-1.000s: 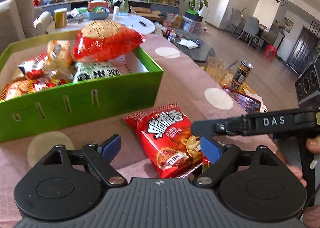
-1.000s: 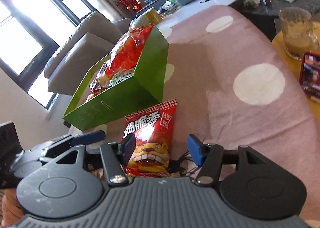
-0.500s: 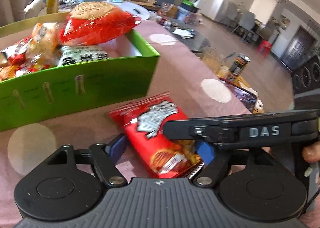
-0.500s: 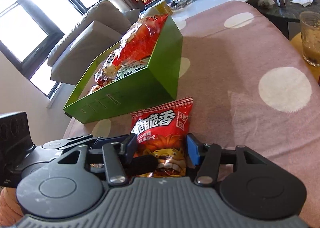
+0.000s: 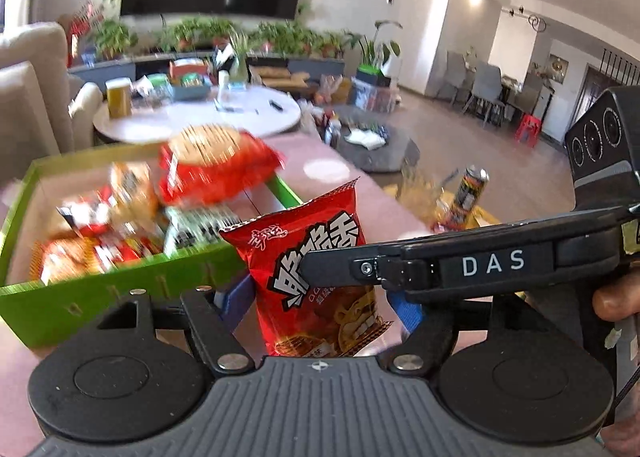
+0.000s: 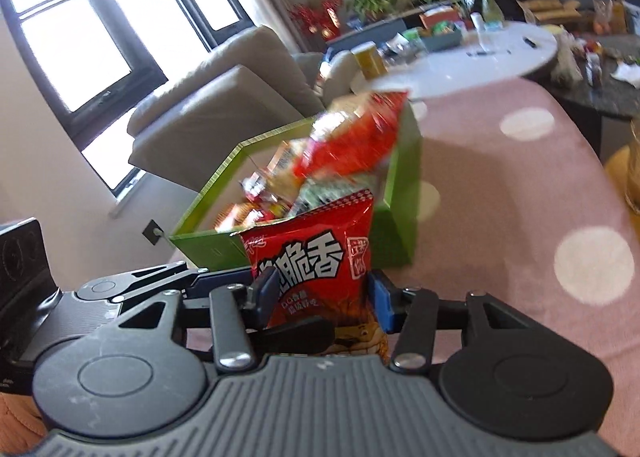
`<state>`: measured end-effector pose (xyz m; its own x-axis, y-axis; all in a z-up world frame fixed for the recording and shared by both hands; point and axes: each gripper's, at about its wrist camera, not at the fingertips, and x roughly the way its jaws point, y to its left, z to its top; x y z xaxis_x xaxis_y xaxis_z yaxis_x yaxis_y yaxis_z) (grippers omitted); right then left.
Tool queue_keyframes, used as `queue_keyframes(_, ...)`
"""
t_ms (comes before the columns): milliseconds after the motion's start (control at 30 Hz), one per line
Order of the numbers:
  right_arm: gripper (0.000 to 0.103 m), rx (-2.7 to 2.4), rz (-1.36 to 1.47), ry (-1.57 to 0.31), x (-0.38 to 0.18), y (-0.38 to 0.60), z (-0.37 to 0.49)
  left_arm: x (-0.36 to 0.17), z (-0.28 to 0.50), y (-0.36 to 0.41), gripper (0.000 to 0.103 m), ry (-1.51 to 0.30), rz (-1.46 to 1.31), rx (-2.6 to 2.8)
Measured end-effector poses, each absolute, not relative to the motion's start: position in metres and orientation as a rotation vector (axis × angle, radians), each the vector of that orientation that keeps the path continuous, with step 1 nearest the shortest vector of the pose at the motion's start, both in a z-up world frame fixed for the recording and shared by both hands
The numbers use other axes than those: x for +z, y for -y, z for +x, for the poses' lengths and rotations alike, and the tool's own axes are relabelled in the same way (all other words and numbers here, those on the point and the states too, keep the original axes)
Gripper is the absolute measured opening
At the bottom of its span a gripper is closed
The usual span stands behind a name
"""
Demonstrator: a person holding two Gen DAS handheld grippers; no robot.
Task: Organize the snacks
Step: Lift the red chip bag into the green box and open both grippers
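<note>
The right tool (image 6: 324, 299) is clamped on a red snack packet (image 6: 316, 261): its two blue pads are pressed against the packet's side edges, and the packet is held upright, off the pink spotted bench (image 6: 520, 193). In the left wrist view the same red snack packet (image 5: 316, 273) is seen standing between the pads of the left tool (image 5: 320, 303). That tool's jaws are seen set apart, with the left blue pad just beside the packet's edge and the right pad clear of it; no firm press on the packet can be made out there. Across the packet's front the black finger of the right tool (image 5: 344, 265) is laid, with its arm marked "DAS" reaching in from the right, where a person's fingertips (image 5: 612, 299) are seen on the handle.

Just behind the held packet a green box (image 6: 396, 225) is found on the bench, its near wall partly hidden by the packet. The box is filled with other snack bags, blurred in both views; a large red biscuit bag (image 5: 216, 165) is seen lying on top of them. To the right of the box, at the bench's far edge, a dark drink can (image 5: 468, 193) is seen standing. Beyond the box a round white table (image 5: 240, 117) is seen, loaded with small items.
</note>
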<state>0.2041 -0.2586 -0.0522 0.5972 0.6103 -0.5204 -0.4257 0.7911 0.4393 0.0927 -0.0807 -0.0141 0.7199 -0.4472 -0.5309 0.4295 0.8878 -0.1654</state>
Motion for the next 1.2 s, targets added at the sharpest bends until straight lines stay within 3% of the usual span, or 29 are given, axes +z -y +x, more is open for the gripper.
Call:
queue_keyframes(467, 0.067, 0.645, 0.231, -0.561, -0.012, 0.238, 0.248, 0.026, 0.141, 0.066, 0.070, -0.472, 0.011, -0.417)
queue_keyframes(967, 0.067, 0.638, 0.283, -0.583, -0.031, 0.238, 0.278, 0.004, 0.186, 0.067, 0.071, -0.522, 0.034, -0.410)
queue_keyframes(1200, 0.067, 0.603, 0.278, -0.577, -0.039, 0.246, 0.280, -0.011, 0.192, 0.063, 0.079, -0.567, 0.022, -0.390)
